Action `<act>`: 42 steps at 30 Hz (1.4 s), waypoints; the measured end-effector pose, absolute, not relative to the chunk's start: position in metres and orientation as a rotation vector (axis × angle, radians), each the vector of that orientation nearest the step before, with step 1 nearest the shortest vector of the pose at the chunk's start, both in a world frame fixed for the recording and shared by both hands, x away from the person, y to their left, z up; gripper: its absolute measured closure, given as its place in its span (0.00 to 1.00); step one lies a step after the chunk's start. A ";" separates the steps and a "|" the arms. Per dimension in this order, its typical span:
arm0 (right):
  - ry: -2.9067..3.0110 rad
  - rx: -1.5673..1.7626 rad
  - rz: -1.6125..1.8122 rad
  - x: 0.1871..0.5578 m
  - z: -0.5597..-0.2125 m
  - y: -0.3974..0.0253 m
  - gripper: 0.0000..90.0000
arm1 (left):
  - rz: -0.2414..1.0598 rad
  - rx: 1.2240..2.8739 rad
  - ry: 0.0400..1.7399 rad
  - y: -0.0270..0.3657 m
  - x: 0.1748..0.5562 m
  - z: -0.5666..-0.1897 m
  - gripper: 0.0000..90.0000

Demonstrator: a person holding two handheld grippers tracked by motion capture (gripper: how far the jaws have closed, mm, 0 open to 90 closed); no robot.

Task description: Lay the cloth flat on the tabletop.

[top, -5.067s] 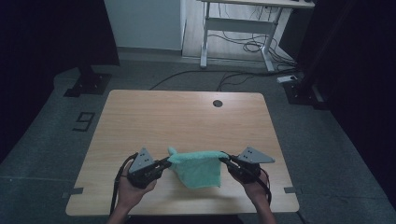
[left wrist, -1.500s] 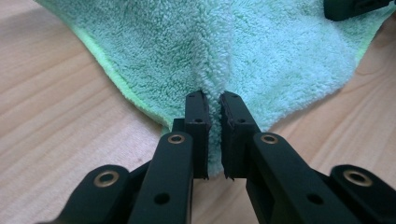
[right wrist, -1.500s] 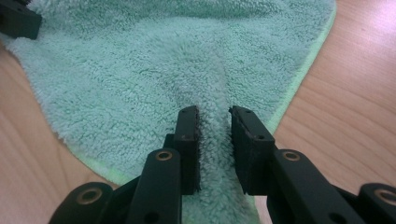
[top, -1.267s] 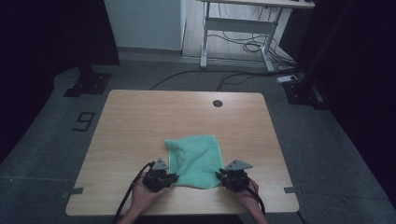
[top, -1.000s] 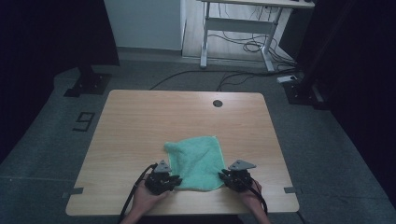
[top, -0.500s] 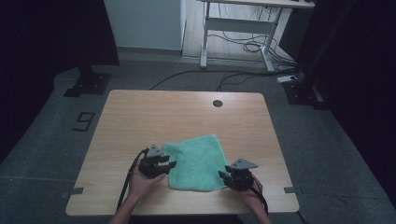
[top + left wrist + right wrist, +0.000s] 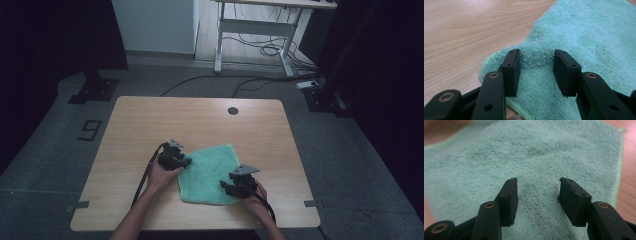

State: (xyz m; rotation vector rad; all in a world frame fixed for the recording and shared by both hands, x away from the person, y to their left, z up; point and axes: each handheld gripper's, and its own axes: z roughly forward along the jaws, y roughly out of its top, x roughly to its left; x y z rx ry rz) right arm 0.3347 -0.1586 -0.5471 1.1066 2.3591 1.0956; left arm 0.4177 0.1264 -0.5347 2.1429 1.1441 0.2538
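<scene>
A green fluffy cloth (image 7: 210,172) lies spread flat on the wooden table (image 7: 200,120), near the front edge. My left gripper (image 7: 184,162) rests at the cloth's left edge, open, its jaws pressed down on a small hump of cloth (image 7: 536,57). My right gripper (image 7: 226,188) sits on the cloth's front right part, open, both jaws set on the pile (image 7: 537,187) with nothing pinched between them. A hand holds each gripper from the near side.
A round dark grommet (image 7: 232,110) sits near the table's far edge. Beyond the table stand a white desk frame (image 7: 255,30) with cables on the floor and a dark stand base (image 7: 95,87) at the left.
The cloth, held up between both grippers five seconds ago, now lies flat. Within the last second my left gripper has moved away from the front corner up along the left edge.
</scene>
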 end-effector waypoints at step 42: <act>2.312 1.063 1.259 0.340 -0.527 -0.160 0.48 | 0.289 2.064 1.244 0.151 0.422 -0.537 0.62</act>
